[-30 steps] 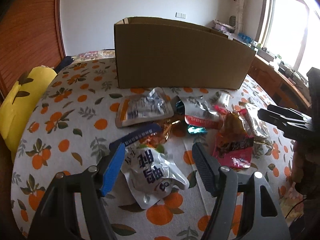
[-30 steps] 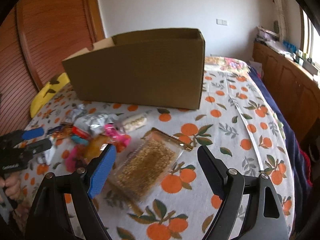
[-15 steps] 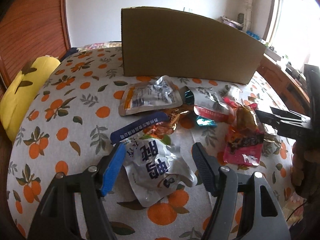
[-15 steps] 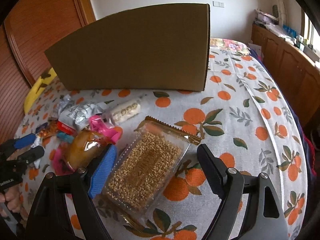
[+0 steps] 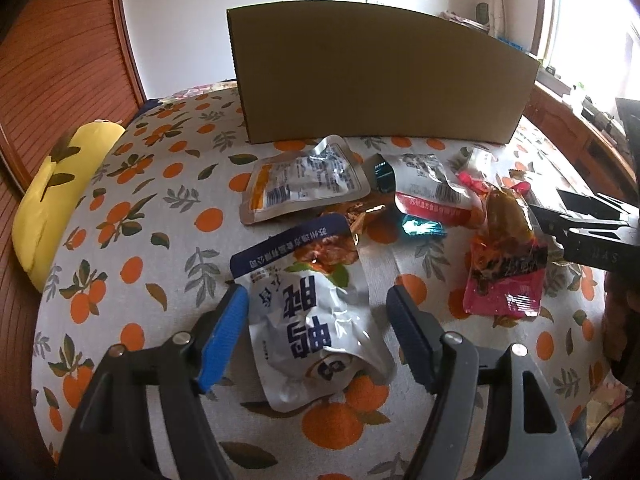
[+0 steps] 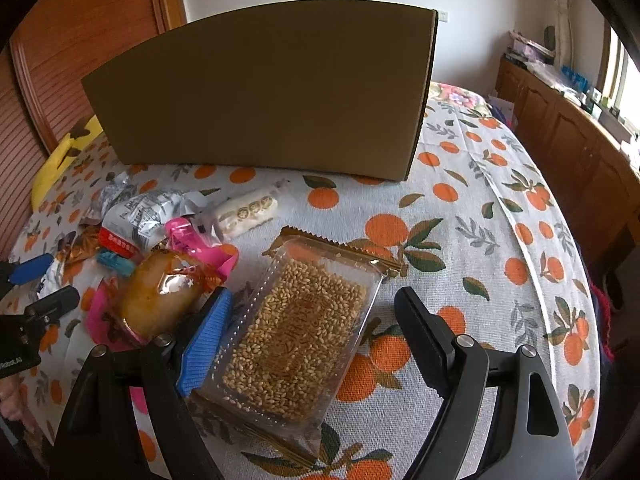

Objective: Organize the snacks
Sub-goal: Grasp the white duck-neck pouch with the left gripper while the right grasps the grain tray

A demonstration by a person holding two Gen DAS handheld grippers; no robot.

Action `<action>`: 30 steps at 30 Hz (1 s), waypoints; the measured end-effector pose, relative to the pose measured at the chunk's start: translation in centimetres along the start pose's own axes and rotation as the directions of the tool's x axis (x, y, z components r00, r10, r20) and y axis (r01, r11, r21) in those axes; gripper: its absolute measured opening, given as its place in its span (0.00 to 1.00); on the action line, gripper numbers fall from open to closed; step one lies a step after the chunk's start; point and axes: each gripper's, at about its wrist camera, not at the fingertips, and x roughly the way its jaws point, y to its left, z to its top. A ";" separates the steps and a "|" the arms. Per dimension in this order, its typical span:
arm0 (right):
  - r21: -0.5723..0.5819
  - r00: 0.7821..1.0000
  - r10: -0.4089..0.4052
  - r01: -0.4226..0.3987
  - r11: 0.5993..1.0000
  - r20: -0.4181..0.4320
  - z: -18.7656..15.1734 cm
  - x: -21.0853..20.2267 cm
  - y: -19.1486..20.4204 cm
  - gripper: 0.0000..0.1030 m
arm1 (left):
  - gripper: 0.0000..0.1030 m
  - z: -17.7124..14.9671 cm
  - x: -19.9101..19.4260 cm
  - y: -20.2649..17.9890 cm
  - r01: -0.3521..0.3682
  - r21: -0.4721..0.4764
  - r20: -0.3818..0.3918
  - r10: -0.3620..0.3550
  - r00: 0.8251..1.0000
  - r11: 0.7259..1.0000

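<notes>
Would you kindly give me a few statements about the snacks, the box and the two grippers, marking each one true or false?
1. The cardboard box stands behind the snacks. True.
2. The right gripper is clamped on the clear pack of grain bars. False: its jaws stand open on either side of the pack.
3. The white pouch with blue lettering lies between the left gripper's fingers. True.
4. The tablecloth is plain white. False: it is printed with oranges and leaves.
5. The grain bar pack is inside the box. False: it lies on the cloth.
</notes>
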 end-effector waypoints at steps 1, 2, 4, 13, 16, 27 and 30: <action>-0.001 1.000 -0.002 0.002 1.000 0.000 0.0 0.1 0.1 0.82 | 0.71 0.0 -0.1 -0.1 0.001 0.002 -0.003 -0.001 1.000 1.000; -0.002 1.000 -0.004 0.004 1.000 0.000 -0.1 0.1 0.1 0.82 | 0.71 0.0 -0.1 0.0 0.004 0.005 -0.007 -0.004 1.000 1.000; -0.005 1.000 -0.008 0.008 1.000 0.000 -0.1 0.1 0.2 0.82 | 0.71 0.0 -0.1 0.0 0.008 0.013 -0.017 -0.008 1.000 1.000; -0.014 1.000 -0.025 0.025 1.000 -0.001 -0.3 0.2 0.5 0.82 | 0.59 -0.3 -0.6 0.8 0.003 -0.016 -0.033 -0.004 0.999 1.000; -0.019 1.000 -0.031 0.031 0.999 -0.003 -0.4 0.3 0.6 0.82 | 0.58 -0.4 -0.9 0.4 0.043 -0.008 -0.041 -0.043 0.998 0.999; -0.019 1.000 -0.031 0.030 0.999 -0.003 -0.4 0.3 0.6 0.83 | 0.57 -0.6 -1.6 0.7 0.098 -0.046 -0.031 -0.099 0.995 0.994; -0.018 1.000 -0.030 0.030 0.999 -0.004 -0.4 0.4 0.7 0.83 | 0.56 -0.9 -2.4 0.5 0.099 -0.037 -0.006 -0.099 0.995 0.994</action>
